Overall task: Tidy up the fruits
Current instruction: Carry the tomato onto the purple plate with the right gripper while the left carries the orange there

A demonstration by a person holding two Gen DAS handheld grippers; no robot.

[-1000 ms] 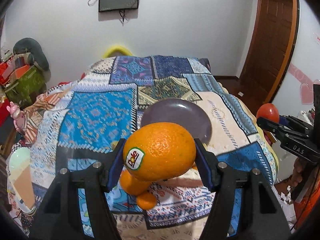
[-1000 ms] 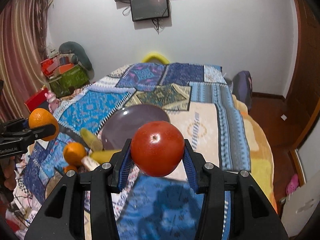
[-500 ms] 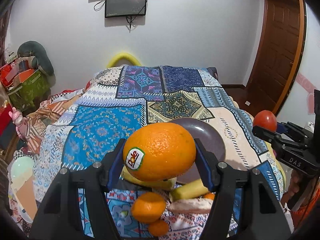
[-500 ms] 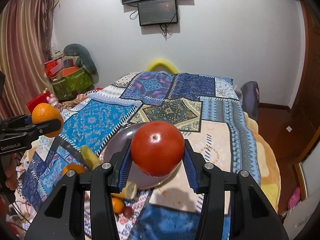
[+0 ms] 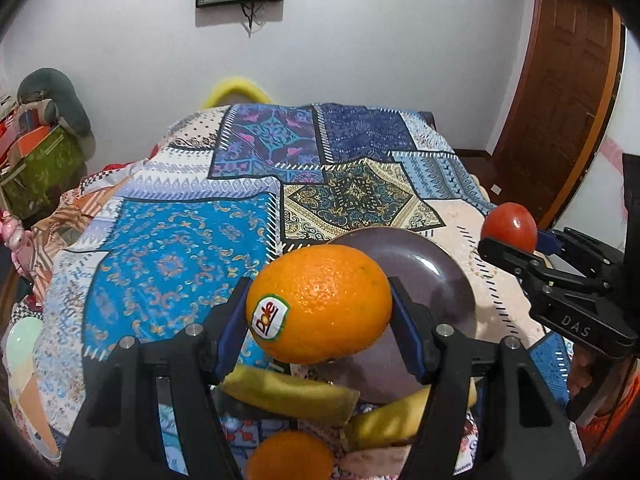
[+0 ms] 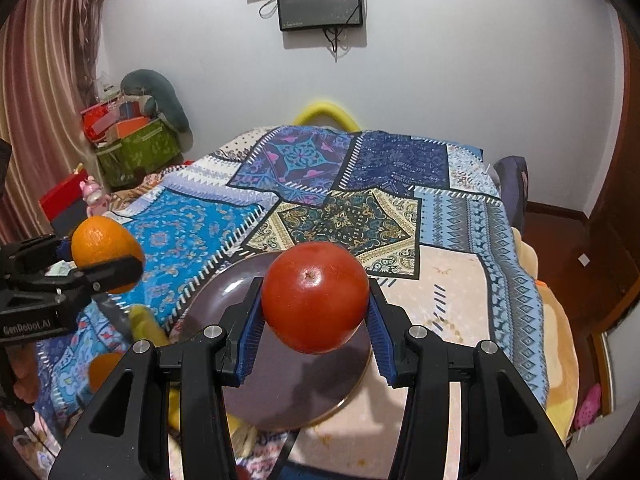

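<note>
My left gripper [image 5: 320, 320] is shut on a large orange [image 5: 320, 304] with a Dole sticker, held in the air above the near-left rim of a dark purple plate [image 5: 432, 276]. My right gripper [image 6: 314, 320] is shut on a red tomato [image 6: 316, 296] above the same plate [image 6: 280, 384]. Each wrist view also shows the other gripper from the side: the tomato [image 5: 510, 222] at the right, the orange [image 6: 102, 246] at the left. Yellow bananas [image 5: 288, 394] and a small orange [image 5: 290, 456] lie on the quilt just in front of the plate.
The plate sits on a bed with a patchwork quilt [image 5: 172, 256]. Boxes and a plush toy [image 6: 156, 100] are piled at the left by a curtain. A wooden door [image 5: 560, 100] stands at the right, and screens [image 6: 320, 4] hang on the far wall.
Both grippers have pulled back toward the near end of the bed and sunk a little, keeping their fruits. The plate now appears farther away, and the bananas and small orange show below the left gripper.
</note>
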